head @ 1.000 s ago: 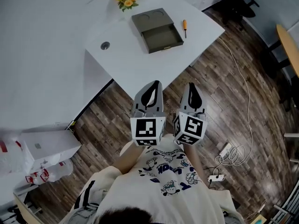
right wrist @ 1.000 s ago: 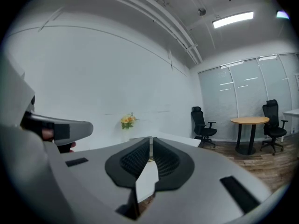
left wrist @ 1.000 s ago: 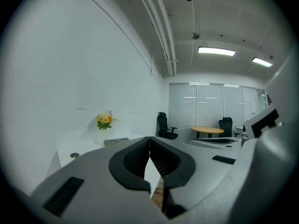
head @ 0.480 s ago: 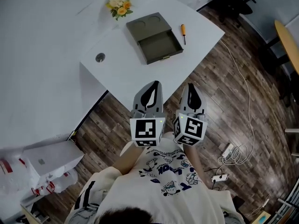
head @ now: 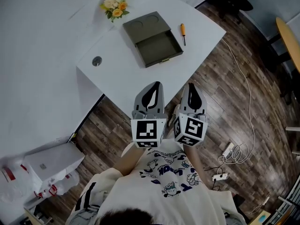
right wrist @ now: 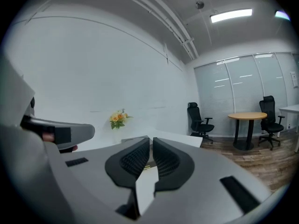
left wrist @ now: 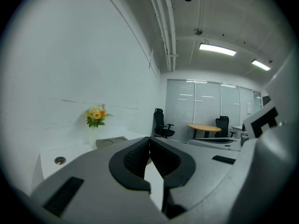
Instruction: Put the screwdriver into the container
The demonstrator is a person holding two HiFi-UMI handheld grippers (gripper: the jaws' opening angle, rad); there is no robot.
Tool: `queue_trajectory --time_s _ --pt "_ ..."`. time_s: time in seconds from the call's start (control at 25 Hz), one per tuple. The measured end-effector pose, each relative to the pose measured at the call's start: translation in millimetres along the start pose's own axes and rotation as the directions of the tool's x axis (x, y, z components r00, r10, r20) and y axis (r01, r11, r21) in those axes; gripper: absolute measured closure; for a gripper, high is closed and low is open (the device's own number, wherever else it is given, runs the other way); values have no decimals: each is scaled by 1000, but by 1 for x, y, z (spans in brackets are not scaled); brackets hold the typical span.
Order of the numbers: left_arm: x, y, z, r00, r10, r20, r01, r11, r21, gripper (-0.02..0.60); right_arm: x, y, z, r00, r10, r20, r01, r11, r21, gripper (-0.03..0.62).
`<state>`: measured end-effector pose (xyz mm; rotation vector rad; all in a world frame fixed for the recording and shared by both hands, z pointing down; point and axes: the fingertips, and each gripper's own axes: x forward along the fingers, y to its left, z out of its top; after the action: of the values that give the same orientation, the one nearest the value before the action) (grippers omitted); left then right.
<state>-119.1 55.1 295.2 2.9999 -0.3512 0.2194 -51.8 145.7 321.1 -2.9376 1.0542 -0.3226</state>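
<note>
Now you've edged toward the bench (head: 119,74), left gripper (head: 154,84) and right gripper (head: 191,86) both with clenched, empty fingers, but the screwdriver (head: 183,33) lies untouched well ahead of them, just beside the container (head: 158,45) on the right fingers' side, so reaching is still to come.

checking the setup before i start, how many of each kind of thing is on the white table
screwdriver: 1
container: 1
bunch of flowers: 1
round cable port: 1
total: 4
</note>
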Motion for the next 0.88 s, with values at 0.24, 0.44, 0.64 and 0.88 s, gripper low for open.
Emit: queue_trajectory --time_s 0.24,0.44,0.64,0.88 --pt "20 -1 0 1000 16 -10 -16 1000 -3 566 21 -7 3 1000 23 -10 -23 1000 -1 553" --pt "44 1 2 999 50 -11 -51 999 -18 566 50 -16 5 998 53 -19 -53 998 -20 553" --pt "71 3 3 996 86 -15 -86 996 -31 566 81 -25 11 996 88 -23 -89 996 -25 553" --pt "104 5 6 990 139 -26 -140 989 -43 566 117 -38 18 989 139 -39 -141 989 -34 553"
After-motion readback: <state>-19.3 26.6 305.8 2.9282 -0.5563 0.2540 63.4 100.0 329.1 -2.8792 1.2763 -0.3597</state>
